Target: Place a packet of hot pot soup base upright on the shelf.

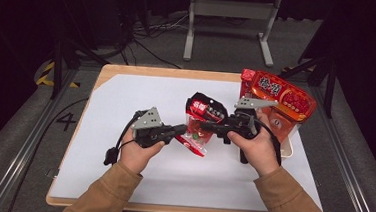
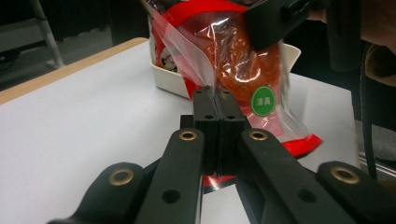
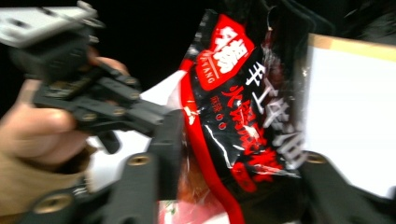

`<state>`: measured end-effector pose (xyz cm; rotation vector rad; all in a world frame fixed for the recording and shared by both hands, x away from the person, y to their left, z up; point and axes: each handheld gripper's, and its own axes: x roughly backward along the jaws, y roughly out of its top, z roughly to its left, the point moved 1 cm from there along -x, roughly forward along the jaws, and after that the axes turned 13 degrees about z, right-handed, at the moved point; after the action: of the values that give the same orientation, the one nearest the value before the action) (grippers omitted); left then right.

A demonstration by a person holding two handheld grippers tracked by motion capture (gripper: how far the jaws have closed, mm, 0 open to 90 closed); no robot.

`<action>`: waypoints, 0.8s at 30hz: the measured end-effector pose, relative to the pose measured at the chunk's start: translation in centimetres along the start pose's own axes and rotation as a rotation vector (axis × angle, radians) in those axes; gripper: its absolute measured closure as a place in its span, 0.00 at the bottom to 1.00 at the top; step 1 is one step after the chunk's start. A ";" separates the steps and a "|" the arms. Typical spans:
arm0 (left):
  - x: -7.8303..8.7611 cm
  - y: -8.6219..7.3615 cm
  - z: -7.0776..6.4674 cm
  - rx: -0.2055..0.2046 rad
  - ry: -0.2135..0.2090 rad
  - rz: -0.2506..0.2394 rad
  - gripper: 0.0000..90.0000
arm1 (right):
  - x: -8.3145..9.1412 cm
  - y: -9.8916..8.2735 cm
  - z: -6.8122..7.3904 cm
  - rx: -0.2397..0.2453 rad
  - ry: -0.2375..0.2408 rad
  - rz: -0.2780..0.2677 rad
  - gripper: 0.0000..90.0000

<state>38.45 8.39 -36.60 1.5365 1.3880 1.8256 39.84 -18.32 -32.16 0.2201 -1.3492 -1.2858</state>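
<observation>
A black-and-red snack bag [image 1: 199, 124] with a clear lower part is held up over the white table sheet [image 1: 126, 96], between my two grippers. My left gripper [image 1: 181, 130] comes at it from the left. In the left gripper view its jaws [image 2: 215, 100] are shut on the clear plastic edge of the bag [image 2: 243, 70]. My right gripper [image 1: 207, 126] reaches in from the right. In the right gripper view the bag [image 3: 233, 107] fills the gap between its jaws [image 3: 238, 140], which touch it on both sides. The picture there is blurred.
A white bin [image 1: 288, 143] stands at the table's right edge with a large red snack packet [image 1: 282, 95] leaning in it. The bin [image 2: 173, 79] sits just behind the held bag. A metal stand [image 1: 230, 11] and cables lie on the floor beyond the table.
</observation>
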 end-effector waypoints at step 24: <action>3.5 -2.8 2.1 0.088 0.090 0.067 0.54 | 8.7 -1.0 -2.6 0.218 -0.125 0.033 0.79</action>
<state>38.34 13.25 -37.30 1.5793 1.4930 1.9189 38.92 -26.72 -28.69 0.2702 -1.5959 -1.1399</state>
